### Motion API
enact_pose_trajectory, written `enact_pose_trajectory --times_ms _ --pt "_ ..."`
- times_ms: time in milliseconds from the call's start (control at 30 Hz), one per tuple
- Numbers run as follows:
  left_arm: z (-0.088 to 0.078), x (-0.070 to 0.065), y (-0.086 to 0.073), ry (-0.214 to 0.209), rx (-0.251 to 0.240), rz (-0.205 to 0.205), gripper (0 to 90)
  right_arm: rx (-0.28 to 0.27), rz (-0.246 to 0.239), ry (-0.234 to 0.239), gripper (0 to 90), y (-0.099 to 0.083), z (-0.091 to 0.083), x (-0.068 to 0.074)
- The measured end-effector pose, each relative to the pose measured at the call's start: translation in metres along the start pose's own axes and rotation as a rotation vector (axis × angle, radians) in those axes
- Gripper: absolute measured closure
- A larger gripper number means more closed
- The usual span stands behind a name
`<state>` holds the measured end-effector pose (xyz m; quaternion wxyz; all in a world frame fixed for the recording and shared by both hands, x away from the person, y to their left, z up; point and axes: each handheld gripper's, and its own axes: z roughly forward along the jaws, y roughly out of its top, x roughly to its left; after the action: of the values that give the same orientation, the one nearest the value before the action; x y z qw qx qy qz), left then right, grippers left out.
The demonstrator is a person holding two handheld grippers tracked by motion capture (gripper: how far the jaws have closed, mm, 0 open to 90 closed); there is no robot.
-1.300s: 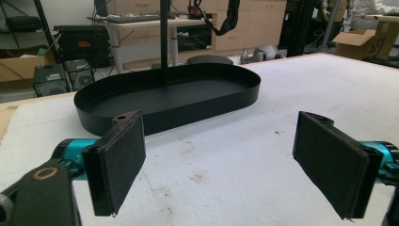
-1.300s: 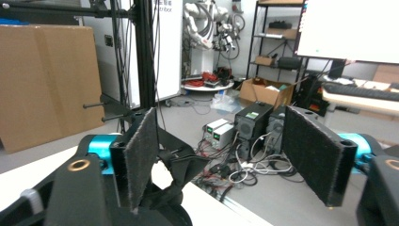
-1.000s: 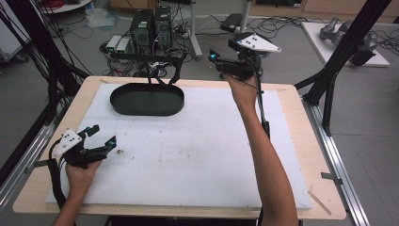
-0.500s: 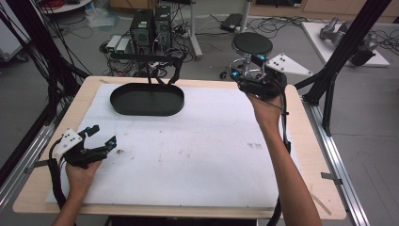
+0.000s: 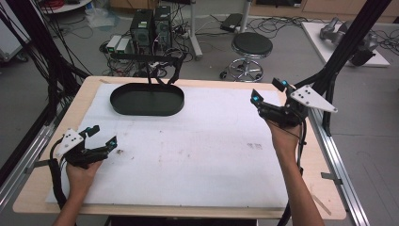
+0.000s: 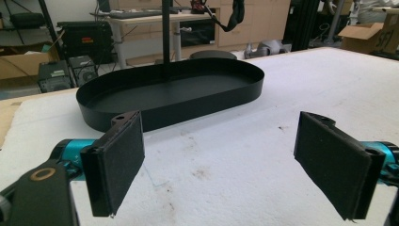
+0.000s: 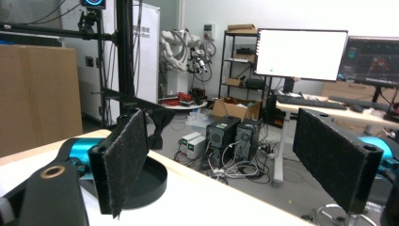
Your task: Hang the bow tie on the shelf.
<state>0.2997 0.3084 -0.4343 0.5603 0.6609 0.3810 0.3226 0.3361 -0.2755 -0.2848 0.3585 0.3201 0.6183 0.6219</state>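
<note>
One black oval metal tray [image 5: 147, 100] stands at the far left of the one white foam mat [image 5: 197, 155] that covers the tabletop. Two hand-held black grippers are at that mat: the left gripper [image 5: 99, 137] near its left edge, the right gripper [image 5: 268, 93] above its far right edge. Beyond the mat, on the floor, stands one round black stool [image 5: 251, 45].

Between the left tongs [image 5: 99, 137] and the right tongs [image 5: 268, 95] the white-covered bench [image 5: 207, 155] lies bare, giving open passage across. Ahead of the left tongs a black oval tray [image 5: 147, 100] sits low, its wall the one barrier. Just behind the tray a thin black post [image 6: 165, 37] rises upright, blocking reach from above there.
</note>
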Motion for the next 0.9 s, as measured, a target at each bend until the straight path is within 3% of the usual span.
enact_pose_trajectory --times_ms 300,533,900 --pt "0.0 -0.001 0.0 0.008 0.003 0.007 16.6 0.019 0.033 -0.044 16.3 -0.037 -0.037 -0.002" --pt "0.0 -0.002 0.0 0.011 0.004 0.005 16.6 0.026 0.062 -0.041 15.6 -0.065 -0.061 0.01" --pt "0.0 -0.002 0.0 0.012 0.005 0.015 16.6 0.088 0.082 -0.037 15.5 -0.116 -0.077 0.03"
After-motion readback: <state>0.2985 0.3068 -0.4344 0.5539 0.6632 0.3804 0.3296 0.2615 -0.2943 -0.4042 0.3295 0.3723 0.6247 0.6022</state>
